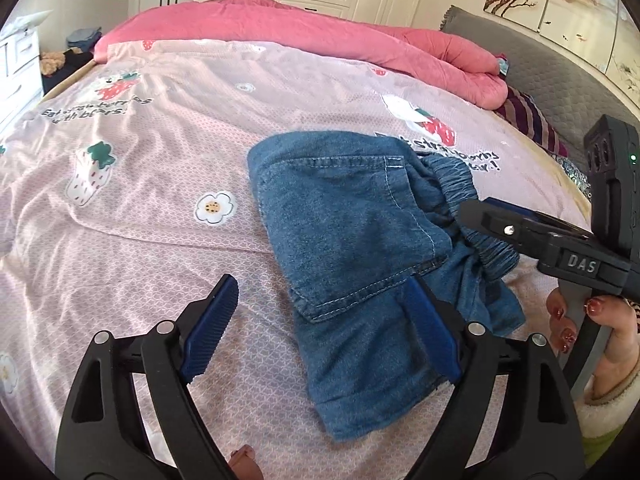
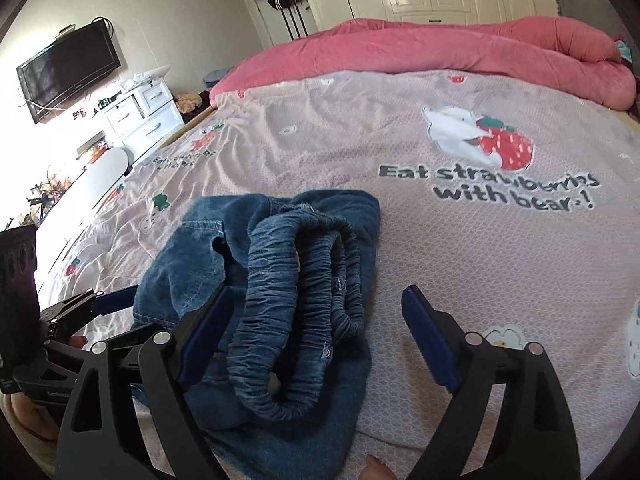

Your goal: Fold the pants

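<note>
Both grippers gape, empty: left gripper [image 1: 320, 328], right gripper [image 2: 316, 336] | pants [image 1: 352, 240] bundled near-centre on bedsheet [image 1: 160, 184] | soft, floppy denim, light | pinch bunched waistband [image 2: 296, 280], not the loose edges

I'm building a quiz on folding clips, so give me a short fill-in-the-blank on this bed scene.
1. The folded pants are made of blue ____.
2. The left gripper and right gripper both have their jaws ____.
3. The bunched quilt at the far side of the bed is ____ in colour.
4. The sheet reads "Eat strawberries with ____".

Missing words: denim; open; pink; bear
</note>
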